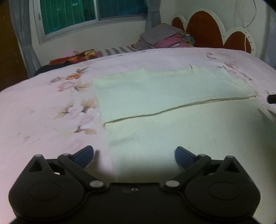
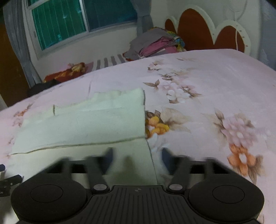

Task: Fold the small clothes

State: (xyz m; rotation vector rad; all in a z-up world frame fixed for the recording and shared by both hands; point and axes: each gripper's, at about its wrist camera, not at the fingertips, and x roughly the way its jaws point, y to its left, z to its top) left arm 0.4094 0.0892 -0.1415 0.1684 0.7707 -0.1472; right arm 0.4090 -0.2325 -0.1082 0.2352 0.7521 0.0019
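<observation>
A pale cream garment (image 1: 155,89) lies flat on the pink flowered bedsheet (image 1: 43,110), its far part folded over the near part along a long edge. My left gripper (image 1: 134,155) hovers over its near left edge, open wide, with nothing between its blue-tipped fingers (image 1: 86,155). In the right wrist view the same garment (image 2: 86,124) fills the left half. Its right edge runs down between the blurred fingers (image 2: 108,160) of my right gripper (image 2: 138,160), which stands open just above the cloth without pinching it.
A pile of folded grey and pink clothes (image 1: 165,37) sits at the far end by the red-brown headboard (image 1: 203,29). A striped cloth (image 1: 117,50) and a red patterned cloth (image 1: 74,56) lie beyond the bed's far left edge. A window (image 1: 69,15) is behind.
</observation>
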